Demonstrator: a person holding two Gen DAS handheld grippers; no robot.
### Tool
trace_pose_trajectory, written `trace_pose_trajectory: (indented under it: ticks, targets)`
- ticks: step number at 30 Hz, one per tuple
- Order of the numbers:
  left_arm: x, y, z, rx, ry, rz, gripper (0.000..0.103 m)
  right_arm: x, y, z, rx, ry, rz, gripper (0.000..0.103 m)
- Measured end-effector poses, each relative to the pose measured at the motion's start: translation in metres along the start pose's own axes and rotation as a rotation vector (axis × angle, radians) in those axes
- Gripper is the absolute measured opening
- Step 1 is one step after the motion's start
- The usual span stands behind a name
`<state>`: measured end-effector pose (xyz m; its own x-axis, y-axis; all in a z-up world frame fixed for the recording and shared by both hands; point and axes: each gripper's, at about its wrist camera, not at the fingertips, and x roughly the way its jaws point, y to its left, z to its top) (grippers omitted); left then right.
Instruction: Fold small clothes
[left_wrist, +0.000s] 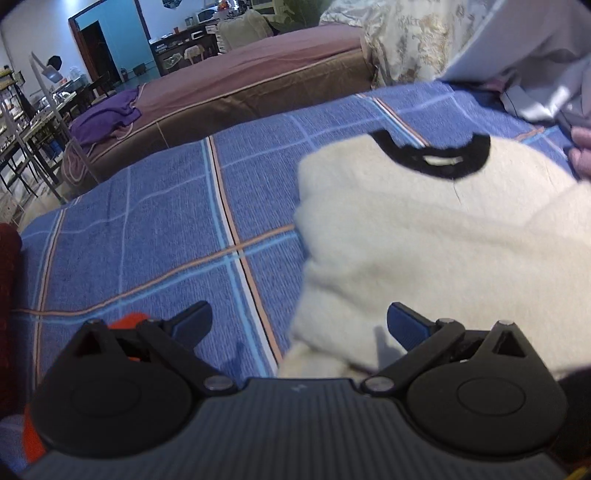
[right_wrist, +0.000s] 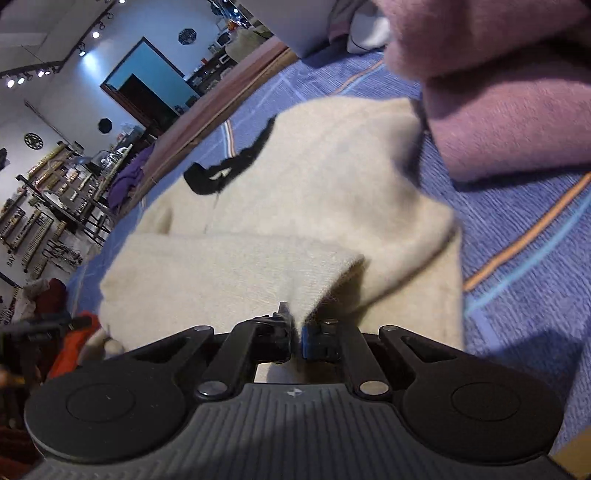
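Two grippers: right gripper (right_wrist: 295, 334) fingers pinched tight on cream sweater (right_wrist: 295, 206) hem, probably to drag fold over. Left gripper (left_wrist: 299, 325) wide open, empty, hovering. Sweater flat on blue plaid bed (left_wrist: 147, 229).

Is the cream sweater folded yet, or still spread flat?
Partly folded. A flap of the cream sweater lies doubled over its body, its corner pinched in the shut right hand-held gripper; the black collar remains exposed.

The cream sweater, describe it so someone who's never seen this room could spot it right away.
Find the blue plaid bedspread. The cream sweater lies on it, partly folded, beside a pink knit garment. Its black neckband sets it apart, and the right gripper is pinching its edge.
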<state>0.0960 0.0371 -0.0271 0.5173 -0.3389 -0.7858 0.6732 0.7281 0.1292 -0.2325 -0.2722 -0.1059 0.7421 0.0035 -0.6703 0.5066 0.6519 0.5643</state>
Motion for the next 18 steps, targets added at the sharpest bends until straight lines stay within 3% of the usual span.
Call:
trace_pose_trajectory:
  ticks: [6,8,11,14,15,17,18]
  targets:
    - [0.073,0.081,0.066,-0.373,0.053,-0.189,0.101,0.009,0.003,-0.004,-0.055,0.000,-0.018,0.010]
    - [0.114,0.099,0.071,-0.489,0.170,-0.208,0.081,0.010,-0.004,-0.003,-0.030,-0.001,-0.001,0.010]
    - [0.163,0.107,0.063,-0.623,0.297,-0.328,0.074,0.007,-0.012,-0.005,-0.003,-0.003,0.020,0.007]
    - [0.174,0.101,0.059,-0.666,0.273,-0.349,0.081,0.006,-0.014,-0.008,0.004,-0.009,0.024,0.007]
    - [0.174,0.102,0.058,-0.709,0.254,-0.407,0.080,0.005,-0.014,-0.008,0.006,-0.010,0.024,0.007]
    - [0.181,0.104,0.054,-0.839,0.270,-0.574,0.061,0.005,-0.014,-0.009,0.005,-0.010,0.024,0.007]
    - [0.183,0.100,0.054,-0.853,0.286,-0.604,0.056,0.006,-0.014,-0.008,0.005,-0.009,0.026,0.006]
